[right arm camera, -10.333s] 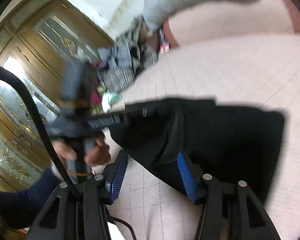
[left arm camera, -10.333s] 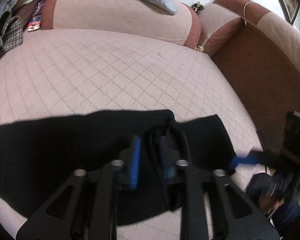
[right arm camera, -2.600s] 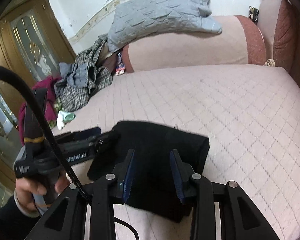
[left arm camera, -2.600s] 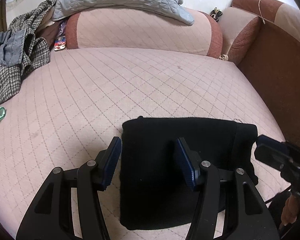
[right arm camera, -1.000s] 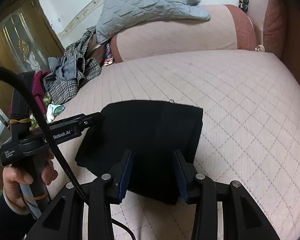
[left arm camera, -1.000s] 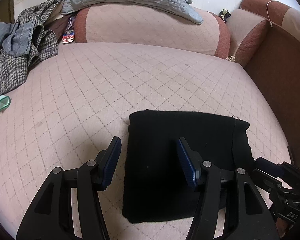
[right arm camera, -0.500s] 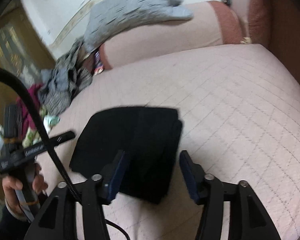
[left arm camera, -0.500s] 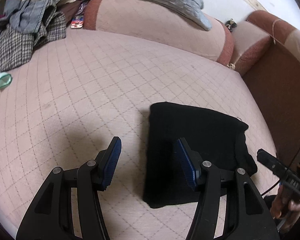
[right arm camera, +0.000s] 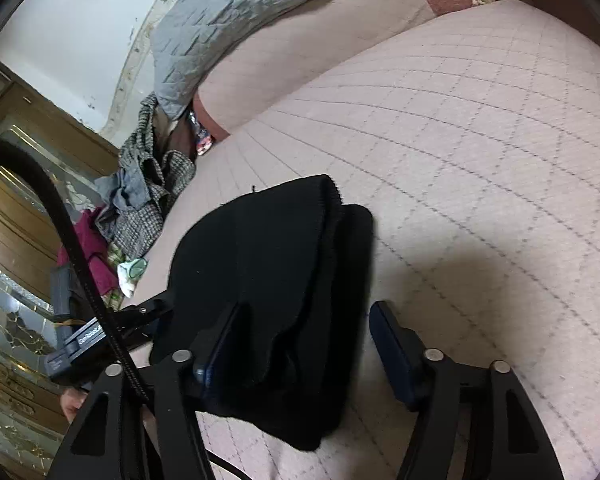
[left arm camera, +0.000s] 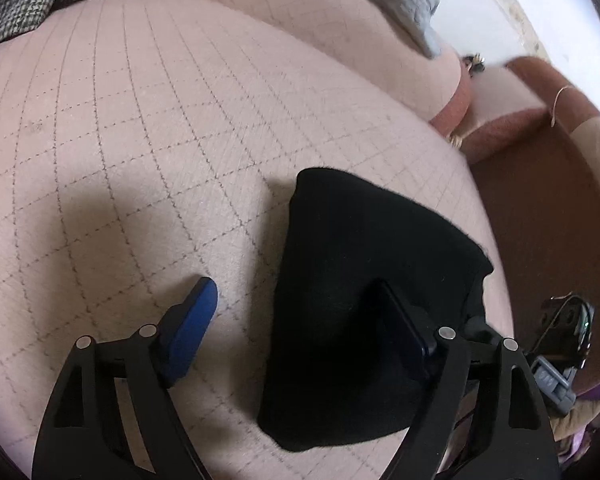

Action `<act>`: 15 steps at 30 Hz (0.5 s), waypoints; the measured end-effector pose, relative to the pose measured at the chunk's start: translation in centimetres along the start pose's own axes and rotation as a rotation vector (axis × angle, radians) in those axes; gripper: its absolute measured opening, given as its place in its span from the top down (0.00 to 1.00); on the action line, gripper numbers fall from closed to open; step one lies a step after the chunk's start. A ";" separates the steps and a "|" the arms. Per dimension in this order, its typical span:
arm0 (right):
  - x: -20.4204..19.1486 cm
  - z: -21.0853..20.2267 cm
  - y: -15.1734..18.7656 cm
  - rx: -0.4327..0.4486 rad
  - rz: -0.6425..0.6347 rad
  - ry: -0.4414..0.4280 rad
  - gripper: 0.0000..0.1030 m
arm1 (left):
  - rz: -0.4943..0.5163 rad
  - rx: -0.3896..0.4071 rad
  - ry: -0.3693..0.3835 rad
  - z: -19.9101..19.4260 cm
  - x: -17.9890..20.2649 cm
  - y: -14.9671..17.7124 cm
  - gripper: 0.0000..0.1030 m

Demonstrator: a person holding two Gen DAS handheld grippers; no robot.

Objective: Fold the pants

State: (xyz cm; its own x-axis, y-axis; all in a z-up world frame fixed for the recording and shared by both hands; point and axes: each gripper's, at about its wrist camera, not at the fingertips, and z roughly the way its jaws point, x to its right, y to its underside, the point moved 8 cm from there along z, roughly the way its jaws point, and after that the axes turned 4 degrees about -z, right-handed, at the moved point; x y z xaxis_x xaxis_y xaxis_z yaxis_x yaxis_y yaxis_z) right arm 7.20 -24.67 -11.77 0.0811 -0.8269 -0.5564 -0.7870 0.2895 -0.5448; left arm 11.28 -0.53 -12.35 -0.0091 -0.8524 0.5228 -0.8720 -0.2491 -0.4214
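The black pants (left arm camera: 372,264) lie folded into a thick rectangle on the pink quilted seat (left arm camera: 140,140). My left gripper (left arm camera: 300,320) hangs low over their left edge, its jaws opening wide. Its left pad (left arm camera: 196,320) is over bare cushion and its right finger (left arm camera: 404,332) over the cloth, neither pressing. In the right wrist view the pants (right arm camera: 284,256) show stacked layers. My right gripper (right arm camera: 302,344) straddles their right edge, its jaws closing. Its right pad (right arm camera: 388,344) stands clear of the cloth.
A grey quilted pillow (right arm camera: 236,20) rests on the backrest. Heaped checked and grey clothes (right arm camera: 148,184) lie at the seat's far left end. A brown armrest (left arm camera: 540,208) bounds the right side. A wooden glazed door (right arm camera: 16,208) stands beyond the left edge.
Both grippers have sunk toward the pants and rolled, tilting both views. The left jaws have spread wider and shifted left, so only their right finger is over the cloth.
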 end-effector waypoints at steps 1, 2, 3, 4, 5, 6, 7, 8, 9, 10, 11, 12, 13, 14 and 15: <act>-0.1 0.1 0.0 0.001 -0.007 0.010 0.55 | 0.019 -0.001 0.000 0.1 0.3 0.2 0.20; -0.5 0.0 0.0 0.006 -0.025 0.017 0.59 | 0.038 -0.007 -0.002 0.2 0.7 0.4 0.22; -0.7 -0.1 -0.1 0.010 -0.036 0.018 0.63 | 0.059 -0.014 -0.002 0.2 1.1 0.5 0.29; -1.1 -0.3 -0.2 0.013 -0.043 0.016 0.66 | 0.076 -0.018 0.016 -0.1 1.6 0.6 0.48; -1.5 -0.5 -0.5 0.019 -0.047 0.013 0.67 | 0.096 -0.015 0.014 -0.5 2.2 0.4 0.49; -2.2 -0.9 -0.9 0.032 -0.053 0.001 0.69 | 0.124 0.008 -0.008 -1.2 2.6 0.0 0.54; -2.7 -1.2 -1.4 0.044 -0.060 -0.008 0.70 | 0.144 0.021 -0.018 -1.6 2.7 -0.5 0.62; -3.4 -1.5 -2.0 0.056 -0.070 -0.022 0.70 | 0.158 0.035 -0.023 -2.3 2.8 -1.2 0.64; -4.2 -1.8 -2.7 0.070 -0.084 -0.036 0.71 | 0.163 0.051 -0.022 -2.9 2.7 -2.1 0.65; -4.9 -1.9 -3.4 0.081 -0.097 -0.043 0.71 | 0.166 0.068 -0.020 -3.4 2.4 -2.8 0.67; -5.7 -1.9 -4.1 0.093 -0.112 -0.051 0.71 | 0.172 0.098 -0.016 -4.1 2.1 -4.0 0.69; -6.4 -1.7 -4.9 0.103 -0.128 -0.057 0.71 | 0.175 0.123 -0.018 -4.8 1.9 -5.0 0.69; -7.0 -1.3 -5.4 0.108 -0.145 -0.057 0.71 | 0.176 0.160 -0.024 -5.7 1.6 -6.5 0.69; -7.8 -0.5 -5.9 0.111 -0.174 -0.039 0.71 | 0.177 0.176 -0.021 -5.9 1.4 -7.5 0.69; -8.1 0.1 -6.2 0.116 -0.191 -0.031 0.71 | 0.185 0.183 -0.012 -6.0 1.4 -8.3 0.69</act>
State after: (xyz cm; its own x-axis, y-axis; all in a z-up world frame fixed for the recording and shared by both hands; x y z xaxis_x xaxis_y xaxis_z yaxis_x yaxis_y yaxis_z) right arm 11.43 -19.75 -3.94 0.2420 -0.8575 -0.4540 -0.6802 0.1838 -0.7096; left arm 15.59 3.07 -3.64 -0.1533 -0.8964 0.4158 -0.7529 -0.1666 -0.6366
